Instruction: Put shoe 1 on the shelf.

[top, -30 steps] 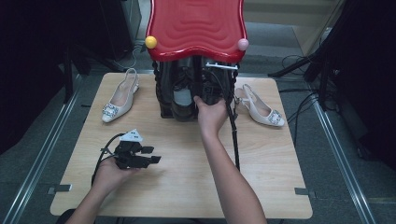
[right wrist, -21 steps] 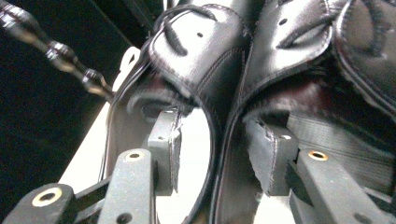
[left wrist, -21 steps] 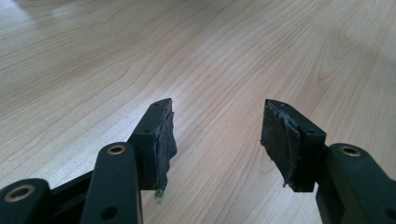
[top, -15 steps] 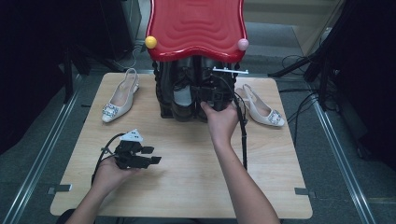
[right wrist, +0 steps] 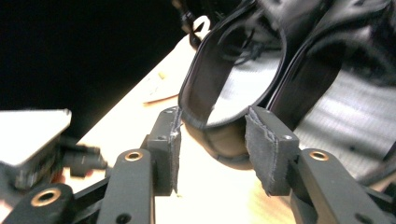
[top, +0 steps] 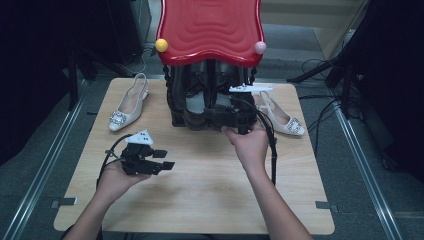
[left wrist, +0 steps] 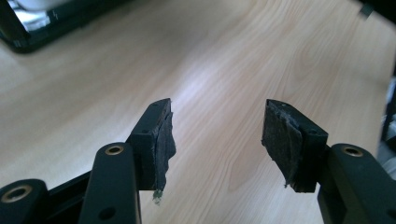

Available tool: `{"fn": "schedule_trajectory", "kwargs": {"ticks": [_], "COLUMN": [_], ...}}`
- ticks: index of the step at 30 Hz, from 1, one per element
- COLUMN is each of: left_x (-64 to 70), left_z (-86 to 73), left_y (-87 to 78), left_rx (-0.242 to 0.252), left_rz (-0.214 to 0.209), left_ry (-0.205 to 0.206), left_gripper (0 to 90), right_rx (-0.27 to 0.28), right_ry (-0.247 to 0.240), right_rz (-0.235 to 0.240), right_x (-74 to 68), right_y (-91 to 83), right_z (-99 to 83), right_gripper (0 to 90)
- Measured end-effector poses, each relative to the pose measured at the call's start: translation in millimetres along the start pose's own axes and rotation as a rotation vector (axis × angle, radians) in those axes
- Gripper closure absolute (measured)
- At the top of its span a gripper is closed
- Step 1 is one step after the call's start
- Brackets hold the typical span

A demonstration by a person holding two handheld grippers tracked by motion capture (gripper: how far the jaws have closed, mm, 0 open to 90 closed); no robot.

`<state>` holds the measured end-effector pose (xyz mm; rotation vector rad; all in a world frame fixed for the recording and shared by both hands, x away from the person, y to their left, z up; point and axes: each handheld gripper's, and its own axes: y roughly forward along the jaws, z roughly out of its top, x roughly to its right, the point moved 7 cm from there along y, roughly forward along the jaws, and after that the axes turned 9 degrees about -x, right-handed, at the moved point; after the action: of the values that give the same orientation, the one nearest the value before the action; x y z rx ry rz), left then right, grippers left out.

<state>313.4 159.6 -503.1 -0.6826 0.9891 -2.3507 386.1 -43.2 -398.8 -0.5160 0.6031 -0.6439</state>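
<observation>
1. The black shoe [right wrist: 224, 112] has a rounded, glossy heel collar and a pale lining; it stands under the red rack [top: 210, 30] at the table's far middle
2. The right gripper [right wrist: 212, 140] is spread, its jaws flanking the shoe's heel rim
3. The left gripper [left wrist: 217, 137] is spread over bare wooden table [top: 200, 200], well apart from the rack
4. The high view adds white slingback shoes [top: 125, 107] flanking the rack

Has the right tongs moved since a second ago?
Yes. The right tongs turned and shifted right along the black shoe rack, toward the white shoe.
</observation>
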Motion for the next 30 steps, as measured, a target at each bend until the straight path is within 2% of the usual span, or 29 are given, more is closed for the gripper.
{"fn": "schedule_trajectory", "kwargs": {"ticks": [3,5,10,14,17,19,22,25,28,30], "left_x": [-5.7,-6.1,-5.2,-10.5,-15.0,-15.7,-12.7,-9.3,-10.0,-12.6], "left_z": [15.6,26.2,53.9,75.2,90.5,102.2,124.3,149.2,172.2,186.6], "left_y": [-9.2,-15.2,-32.1,-41.3,-45.7,-48.6,-54.9,-61.8,-66.5,-69.7], "left_rx": [0.012,0.010,0.027,0.041,0.042,0.045,0.043,0.052,0.052,0.056], "left_rz": [-0.003,-0.030,-0.026,-0.021,-0.041,-0.042,-0.010,0.009,-0.005,-0.013], "left_ry": [-0.005,-0.025,0.023,0.042,0.058,0.082,0.124,0.158,0.170,0.160], "left_gripper": [45.2,47.4,57.7,68.1,78.3,86.0,89.4,89.6,89.6,89.8], "right_rx": [-0.012,-0.020,-0.042,-0.063,-0.084,-0.090,-0.111,-0.143,-0.144,-0.149], "right_ry": [-0.049,-0.067,-0.150,-0.155,-0.135,-0.117,-0.112,-0.128,-0.136,-0.128], "right_rz": [-0.009,0.007,0.006,0.023,0.034,0.039,0.044,0.033,0.034,0.045], "right_x": [-3.4,-6.9,-11.9,-8.8,-4.4,-2.6,-3.4,-4.0,-4.4,-7.6], "right_y": [-4.6,-5.9,-1.7,7.4,14.6,21.1,33.1,42.0,45.2,46.2], "right_z": [-13.4,-22.4,-47.4,-69.3,-87.6,-99.6,-115.5,-125.0,-129.2,-131.4], "right_gripper": [56.9,56.0,53.5,51.7,51.1,51.1,50.5,50.2,50.5,50.8]}}
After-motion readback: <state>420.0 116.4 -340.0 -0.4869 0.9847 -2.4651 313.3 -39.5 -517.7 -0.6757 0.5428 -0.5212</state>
